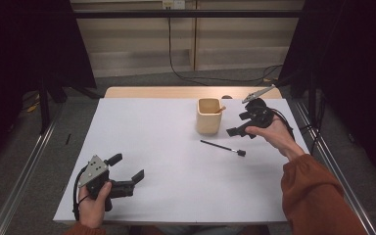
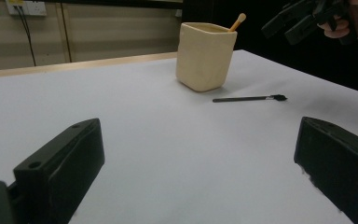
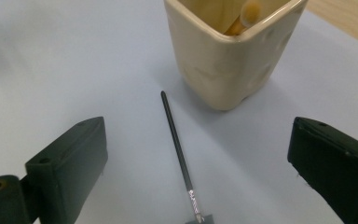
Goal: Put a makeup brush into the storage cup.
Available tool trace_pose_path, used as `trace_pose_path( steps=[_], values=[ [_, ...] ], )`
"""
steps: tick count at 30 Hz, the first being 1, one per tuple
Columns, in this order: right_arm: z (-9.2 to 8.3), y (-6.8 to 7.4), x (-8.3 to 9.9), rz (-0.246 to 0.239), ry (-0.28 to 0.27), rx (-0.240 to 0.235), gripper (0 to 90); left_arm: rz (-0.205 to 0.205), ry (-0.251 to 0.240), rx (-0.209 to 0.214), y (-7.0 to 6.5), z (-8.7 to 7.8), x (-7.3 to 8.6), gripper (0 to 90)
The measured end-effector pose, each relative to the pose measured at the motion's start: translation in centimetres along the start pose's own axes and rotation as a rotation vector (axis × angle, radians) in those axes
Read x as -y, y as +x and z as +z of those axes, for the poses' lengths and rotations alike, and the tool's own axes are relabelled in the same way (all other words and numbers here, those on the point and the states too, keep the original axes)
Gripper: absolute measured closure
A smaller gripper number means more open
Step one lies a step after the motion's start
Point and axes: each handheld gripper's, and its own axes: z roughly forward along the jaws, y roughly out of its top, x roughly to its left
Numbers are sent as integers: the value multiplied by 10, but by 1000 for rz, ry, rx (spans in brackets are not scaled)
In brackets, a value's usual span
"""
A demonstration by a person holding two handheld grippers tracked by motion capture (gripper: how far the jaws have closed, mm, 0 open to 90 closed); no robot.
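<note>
- Altogether, one cream cup (image 1: 209, 116) stood near the table's (image 1: 152, 147) far right corner, one wooden-handled stick (image 1: 220, 109) leaning inside it.
- One thin black brush (image 1: 223, 147) lay flat just in front of the cup, apart from it.
- Two grippers: the left gripper (image 1: 127, 172) at the near left corner, fingers apart; the right gripper (image 1: 235, 125) beside the cup, fingers apart, empty.
- White table; grey floor, dark curtains.

Dim room, soft overhead light — faint shadows, mild blur.
</note>
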Motion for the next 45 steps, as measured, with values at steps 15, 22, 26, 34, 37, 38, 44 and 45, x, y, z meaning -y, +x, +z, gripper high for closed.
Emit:
trace_pose_path(
  steps=[15, 22, 26, 34, 37, 38, 44, 45],
  values=[
    [22, -1, -6, -85, 261, -48, 196, 4, 4, 3, 0, 0, 0, 15],
    [32, -2, -6, -117, 347, -77, 329, 1, 4, 3, 0, 0, 0, 16],
    [34, -3, -5, -130, 378, -85, 404, 3, 5, 5, 0, 0, 1, 16],
    [45, -4, 1, -166, 458, -91, 499, 4, 6, 5, 0, 1, 1, 16],
    [47, -5, 2, -164, 472, -93, 553, 6, 8, 5, 0, 1, 1, 15],
    [48, -6, 2, -161, 474, -93, 577, 6, 8, 5, 0, 1, 1, 16],
    [57, -6, 6, -175, 514, -94, 645, 5, 8, 6, 0, 1, 1, 16],
    [57, -6, 6, -176, 515, -98, 646, 6, 9, 6, 0, 1, 1, 16]
  ],
)
